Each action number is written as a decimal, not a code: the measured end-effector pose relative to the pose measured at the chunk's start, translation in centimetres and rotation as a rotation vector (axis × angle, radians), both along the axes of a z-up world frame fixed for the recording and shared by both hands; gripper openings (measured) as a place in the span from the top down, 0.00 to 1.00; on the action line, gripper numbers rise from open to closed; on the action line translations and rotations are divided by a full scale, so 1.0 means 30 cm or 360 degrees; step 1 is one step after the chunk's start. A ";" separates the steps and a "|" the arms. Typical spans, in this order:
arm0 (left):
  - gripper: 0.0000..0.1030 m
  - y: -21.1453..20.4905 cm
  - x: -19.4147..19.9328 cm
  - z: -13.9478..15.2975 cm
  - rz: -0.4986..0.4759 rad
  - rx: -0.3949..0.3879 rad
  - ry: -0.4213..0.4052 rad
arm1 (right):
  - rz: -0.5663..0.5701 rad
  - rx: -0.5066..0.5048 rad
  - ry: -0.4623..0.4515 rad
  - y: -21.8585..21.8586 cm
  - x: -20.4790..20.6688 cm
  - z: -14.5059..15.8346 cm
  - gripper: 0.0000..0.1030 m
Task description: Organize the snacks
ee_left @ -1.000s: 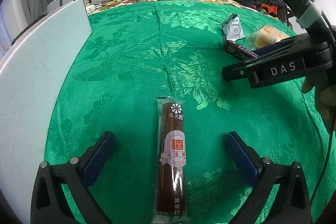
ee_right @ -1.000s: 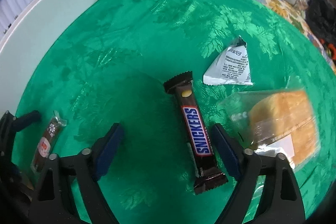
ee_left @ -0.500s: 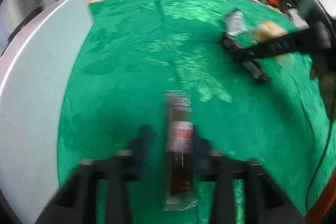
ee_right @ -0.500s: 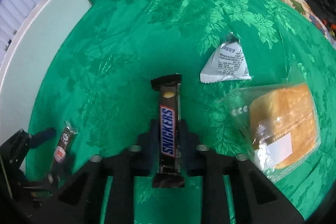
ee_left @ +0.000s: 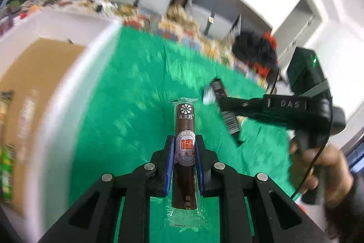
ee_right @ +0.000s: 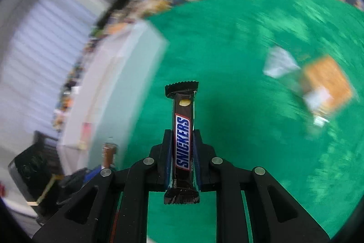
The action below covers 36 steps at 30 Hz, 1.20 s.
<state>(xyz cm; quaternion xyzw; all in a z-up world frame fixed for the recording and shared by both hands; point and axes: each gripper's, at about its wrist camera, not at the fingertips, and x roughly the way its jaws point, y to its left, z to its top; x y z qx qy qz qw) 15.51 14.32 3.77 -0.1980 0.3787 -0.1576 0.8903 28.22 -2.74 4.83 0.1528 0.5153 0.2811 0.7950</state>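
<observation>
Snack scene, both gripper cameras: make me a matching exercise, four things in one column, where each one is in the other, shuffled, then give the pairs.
Things:
1. Snickers bar
2. brown fruit roll
3. wrapped bread
4. white box

Places:
A. lying on the green cloth, beside a white packet
B. clamped in the left gripper, lifted off the cloth
C. standing at the cloth's edge, cardboard-brown inside
D. clamped in the right gripper, lifted off the cloth

Pairs: 1-D, 2-B, 3-A, 4-C
</observation>
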 end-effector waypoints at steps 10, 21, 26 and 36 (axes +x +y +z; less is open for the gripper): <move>0.72 0.553 -0.010 0.050 0.0462 0.0554 0.0136 | 0.0394 0.0265 -0.0048 0.737 -0.070 0.150 0.73; 0.21 0.584 -0.083 -0.029 0.0693 0.0526 0.0119 | 0.0155 -0.0424 -0.0489 0.438 -0.159 -0.052 0.32; 0.16 0.318 -0.064 0.072 0.0463 0.0442 -0.0101 | -0.0044 -0.0902 -0.0663 0.047 -0.238 -0.234 0.32; 0.01 -0.308 0.110 -0.123 -0.0086 0.0450 -0.0034 | -0.0715 -0.1069 -0.0434 -0.627 -0.317 -0.386 0.32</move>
